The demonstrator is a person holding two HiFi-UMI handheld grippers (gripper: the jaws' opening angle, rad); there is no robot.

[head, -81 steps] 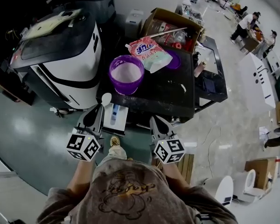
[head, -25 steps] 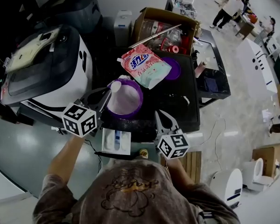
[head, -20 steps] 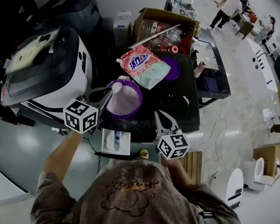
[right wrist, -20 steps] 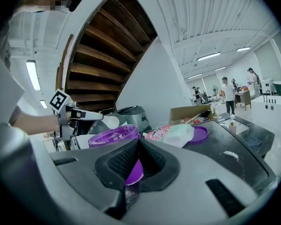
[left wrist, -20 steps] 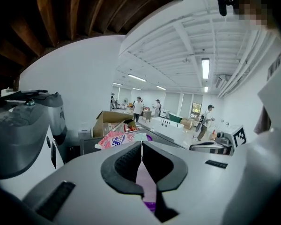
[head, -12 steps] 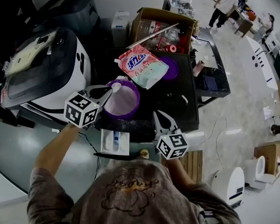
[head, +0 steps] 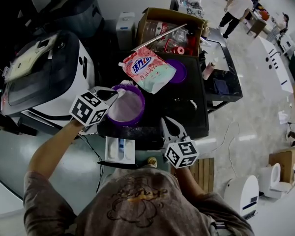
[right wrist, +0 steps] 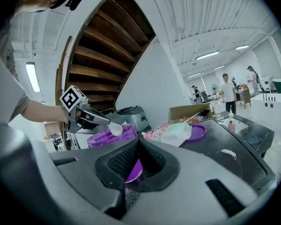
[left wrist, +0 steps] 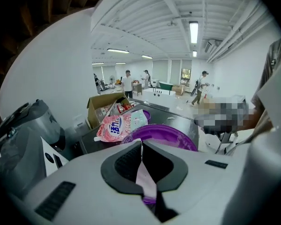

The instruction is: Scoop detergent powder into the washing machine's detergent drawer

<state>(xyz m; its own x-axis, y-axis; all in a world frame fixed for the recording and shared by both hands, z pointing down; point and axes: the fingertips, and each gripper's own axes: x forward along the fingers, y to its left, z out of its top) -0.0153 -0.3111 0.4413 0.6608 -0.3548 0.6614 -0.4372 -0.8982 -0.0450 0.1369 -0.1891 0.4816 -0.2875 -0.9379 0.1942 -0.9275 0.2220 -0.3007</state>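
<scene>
Holding the white scoop tight in the left hand-held gripper at the left rim of the purple tub. Got the right hand-held gripper pinched closed, empty, by the near edge of the worktop, detergent drawer just left of it.

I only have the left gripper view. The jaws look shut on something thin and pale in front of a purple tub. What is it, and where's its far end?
Observer: It's a white plastic spoon. The right gripper view shows the left gripper holding its bowl at about the rim of the round purple plastic tub.
Operator: Anything in the tub?
Observer: The head view shows white powder inside.
Operator: Where's the drawer?
Observer: The white drawer with a blue centre strip lies below the black table, nearer the person than the tub.
Operator: And the other gripper?
Observer: The right gripper is shut, empty, right of the tub.
</scene>
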